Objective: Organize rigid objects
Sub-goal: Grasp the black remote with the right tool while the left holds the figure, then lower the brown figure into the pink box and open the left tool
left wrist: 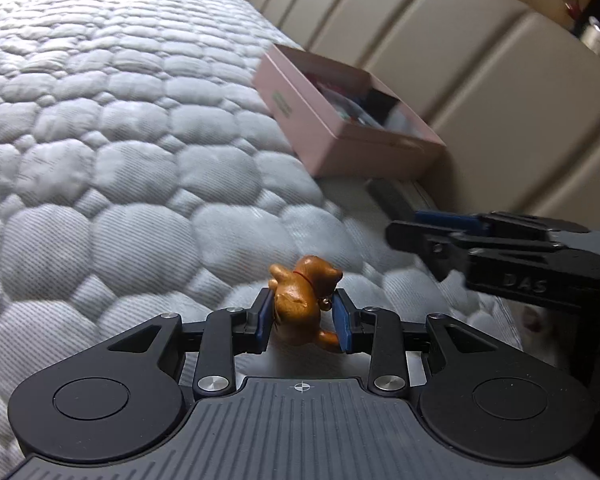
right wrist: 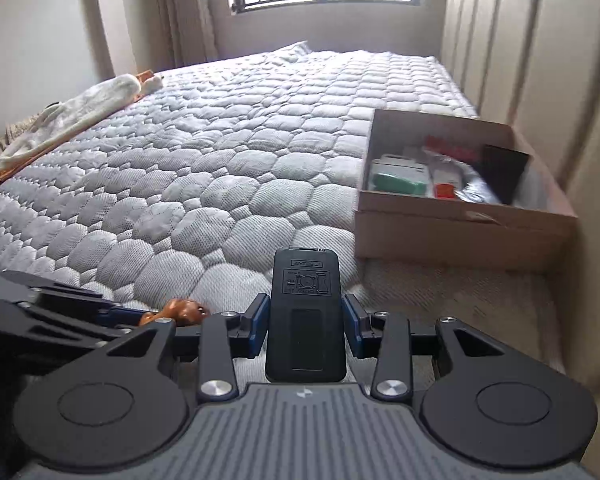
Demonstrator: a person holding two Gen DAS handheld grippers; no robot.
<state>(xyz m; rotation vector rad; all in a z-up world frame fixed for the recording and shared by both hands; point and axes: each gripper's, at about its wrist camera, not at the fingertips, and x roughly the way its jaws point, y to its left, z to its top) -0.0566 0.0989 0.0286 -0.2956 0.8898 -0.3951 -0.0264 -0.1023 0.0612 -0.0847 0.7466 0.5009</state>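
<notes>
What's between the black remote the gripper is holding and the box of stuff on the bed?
Only bare quilted mattress lies between the remote and the box; nothing sits in that gap. The right wrist view shows it best.

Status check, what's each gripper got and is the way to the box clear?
Left gripper shut on toy cat. Right gripper shut on black remote. Open box ahead by headboard, partly full; mattress between looks clear.

Quilted grey mattress (right wrist: 220, 152); open cardboard box (right wrist: 460, 232) by headboard; pale cloth (right wrist: 80, 116) at far edge.
</notes>
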